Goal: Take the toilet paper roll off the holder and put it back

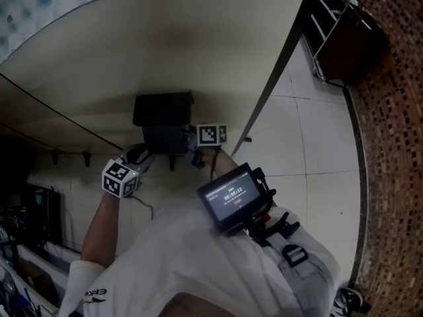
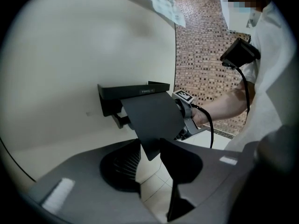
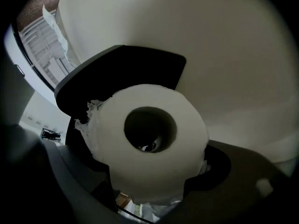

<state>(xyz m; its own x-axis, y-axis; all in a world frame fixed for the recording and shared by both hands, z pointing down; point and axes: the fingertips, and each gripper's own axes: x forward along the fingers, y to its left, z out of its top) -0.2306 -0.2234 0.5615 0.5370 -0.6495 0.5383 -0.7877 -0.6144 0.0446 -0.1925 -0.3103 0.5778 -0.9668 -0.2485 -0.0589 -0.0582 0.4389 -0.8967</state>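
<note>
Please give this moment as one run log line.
left gripper: jaws open round holder flap corner | right gripper: jaws shut on toilet paper roll

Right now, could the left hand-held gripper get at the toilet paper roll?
Probably not directly. The holder's black cover flap stands between the left hand-held gripper and the toilet paper roll, which the right hand-held gripper grips from the other side.

Bathroom, by the look: paper holder (image 2: 133, 94) just ahead of left gripper (image 2: 156, 148), floor tiles (image 2: 154, 183) below, mosaic wall (image 2: 205, 55) beyond.
</note>
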